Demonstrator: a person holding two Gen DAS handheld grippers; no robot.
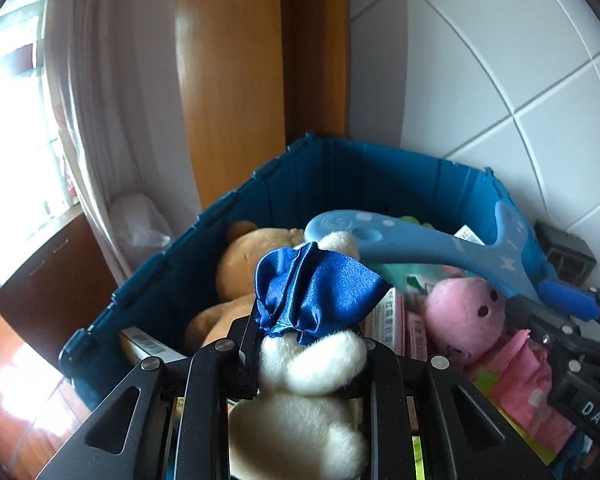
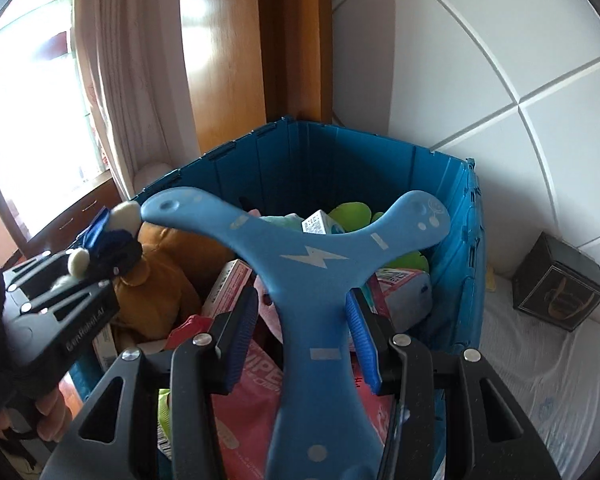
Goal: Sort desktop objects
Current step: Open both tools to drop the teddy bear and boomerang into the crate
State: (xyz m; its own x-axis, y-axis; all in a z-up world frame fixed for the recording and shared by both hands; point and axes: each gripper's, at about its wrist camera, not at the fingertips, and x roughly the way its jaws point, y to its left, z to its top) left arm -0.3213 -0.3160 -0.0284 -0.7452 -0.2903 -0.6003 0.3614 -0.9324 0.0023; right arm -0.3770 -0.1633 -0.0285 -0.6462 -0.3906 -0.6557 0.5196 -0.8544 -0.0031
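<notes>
Both tongs hang over a blue folding crate (image 2: 440, 184) that stands in a corner against a white tiled wall (image 2: 500, 60) and a wooden door frame (image 2: 220, 60).

Left tongs (image 1: 306, 344): pressed together on a small white plush toy (image 1: 300, 420) dressed in blue satin cloth (image 1: 316, 292); the toy's body bulges out between and below the fingers. The right wrist view shows the same toy gripped at the left edge of the crate.

Right tongs (image 2: 304, 340): pinching one arm of a blue three-armed boomerang (image 2: 300, 264) with a white lightning mark; blue pads sit on either side of that arm, the other two arms spread above the crate's contents.

Inside the crate: a brown plush bear (image 1: 244, 264), a pink plush toy (image 1: 464, 312), a green plush (image 2: 352, 212), pink printed boxes (image 2: 228, 288), a small white carton (image 2: 320, 222).

Just beside the crate on the right, a dark box (image 2: 560, 284) rests on a white cloth (image 2: 540, 380). A curtain (image 2: 112, 80) hangs at the bright window on the left
</notes>
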